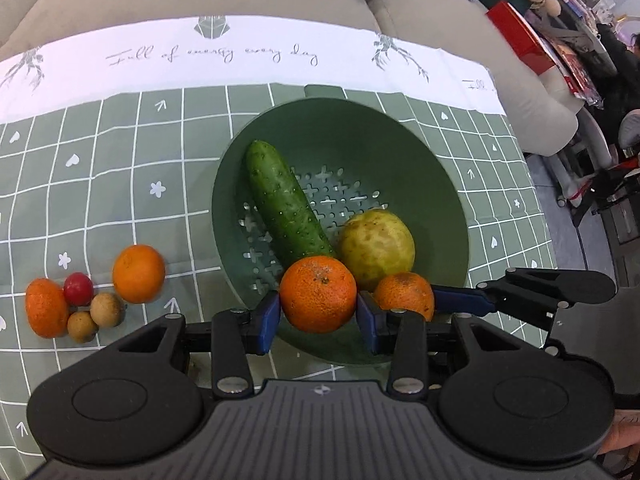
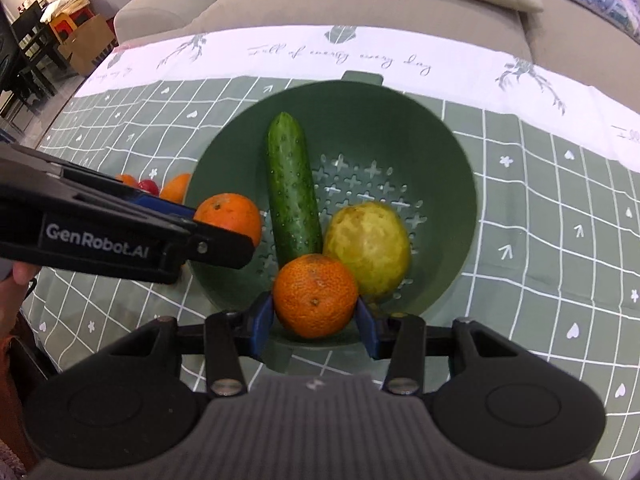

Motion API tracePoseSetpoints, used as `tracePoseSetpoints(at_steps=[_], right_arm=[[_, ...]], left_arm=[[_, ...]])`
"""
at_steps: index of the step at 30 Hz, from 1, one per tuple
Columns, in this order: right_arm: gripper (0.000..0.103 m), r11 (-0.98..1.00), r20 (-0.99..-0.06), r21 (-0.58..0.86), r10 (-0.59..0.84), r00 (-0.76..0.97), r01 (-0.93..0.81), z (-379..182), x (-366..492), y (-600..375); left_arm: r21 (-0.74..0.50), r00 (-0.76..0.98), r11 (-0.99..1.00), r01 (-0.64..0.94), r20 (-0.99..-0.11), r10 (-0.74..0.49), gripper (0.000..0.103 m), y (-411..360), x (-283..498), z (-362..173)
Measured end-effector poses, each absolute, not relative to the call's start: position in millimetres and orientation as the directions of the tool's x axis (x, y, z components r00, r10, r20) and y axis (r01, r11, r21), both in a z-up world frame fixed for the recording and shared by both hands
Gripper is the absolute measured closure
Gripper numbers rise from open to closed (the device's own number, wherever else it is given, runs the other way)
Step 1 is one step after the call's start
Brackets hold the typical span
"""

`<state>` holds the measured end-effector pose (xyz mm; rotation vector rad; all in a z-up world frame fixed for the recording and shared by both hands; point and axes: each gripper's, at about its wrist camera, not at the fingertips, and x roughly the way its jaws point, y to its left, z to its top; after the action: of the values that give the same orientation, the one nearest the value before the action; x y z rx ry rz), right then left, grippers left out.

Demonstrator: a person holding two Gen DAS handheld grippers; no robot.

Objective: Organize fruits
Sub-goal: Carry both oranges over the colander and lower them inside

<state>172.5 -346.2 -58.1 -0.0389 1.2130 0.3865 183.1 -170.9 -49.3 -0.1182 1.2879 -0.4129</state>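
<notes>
Green colander (image 1: 440,184) is sitting on the checked tablecloth (image 1: 120,160), holding a cucumber (image 1: 286,204) leaning vs its far wall & a yellow-green fruit (image 1: 376,242) touching the cucumber's near end.

Left gripper (image 1: 318,312) is clamping a mandarin (image 1: 318,294) btwn its blue pads, over the colander's near rim. Right gripper (image 2: 315,316) is likewise closed on a second mandarin (image 2: 315,296), over the near rim, just beside the yellow-green fruit.

Only the left view is showing the loose group on the cloth, left of the colander: two more mandarins (image 1: 139,274) (image 1: 46,308), a red fruit (image 1: 79,289), two small brown fruits (image 1: 106,309) (image 1: 82,326). Right view is catching just bits of these behind the left gripper's arm.

Writing: "GenRobot.AI" (image 2: 98,242) on the left gripper's side, right view only; cloth border is reading "Full of energy every day" (image 1: 212,56).
</notes>
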Motion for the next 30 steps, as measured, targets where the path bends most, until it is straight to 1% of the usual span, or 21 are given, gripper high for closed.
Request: tracePoseSetpoints(at_steps=[8,11,14,16,18,19,20,21,24,27,30], right_arm=[[0.060,0.937,-0.929,0.184,0.265,0.259,-0.298,-69,180,-342],[0.059,0.936,-0.929,0.185,0.266,0.256,-0.298,-71,181,-340],[0.060,0.935,-0.926,0.191,0.273,0.259,-0.300,-70,180,-338],[0.057,0.935,-0.927,0.187,0.270,0.262,-0.302,-68,179,-339],[0.052,0.938,-0.928,0.173,0.258,0.269,-0.302,-65,178,-339],[0.052,0.938,-0.928,0.167,0.253,0.273,-0.302,-64,177,-339],[0.051,0.939,-0.928,0.164,0.251,0.276,-0.303,-62,177,-339],[0.051,0.939,-0.927,0.159,0.248,0.280,-0.303,-60,175,-339],[0.050,0.944,-0.923,0.147,0.238,0.302,-0.296,-53,171,-338],[0.045,0.949,-0.914,0.141,0.234,0.332,-0.283,-45,164,-336],[0.045,0.952,-0.894,0.147,0.243,0.375,-0.267,-34,155,-331]], left_arm=[[-0.267,0.149,0.934,0.237,-0.940,-0.306,0.057,-185,194,-59],[-0.281,0.143,0.932,0.230,-0.937,-0.317,0.056,-186,197,-62],[-0.294,0.141,0.928,0.228,-0.933,-0.331,0.055,-185,197,-65],[-0.303,0.144,0.924,0.232,-0.929,-0.341,0.051,-185,196,-66],[-0.317,0.145,0.918,0.236,-0.923,-0.356,0.051,-183,194,-65],[-0.326,0.148,0.915,0.236,-0.919,-0.365,0.050,-181,193,-63],[-0.334,0.154,0.913,0.233,-0.915,-0.374,0.044,-180,192,-61],[-0.341,0.160,0.912,0.227,-0.911,-0.381,0.041,-178,192,-58],[-0.366,0.176,0.906,0.211,-0.898,-0.404,0.040,-169,188,-46],[-0.392,0.208,0.896,0.209,-0.877,-0.432,0.041,-157,183,-31],[-0.396,0.252,0.891,0.224,-0.860,-0.445,0.041,-143,174,-14]])
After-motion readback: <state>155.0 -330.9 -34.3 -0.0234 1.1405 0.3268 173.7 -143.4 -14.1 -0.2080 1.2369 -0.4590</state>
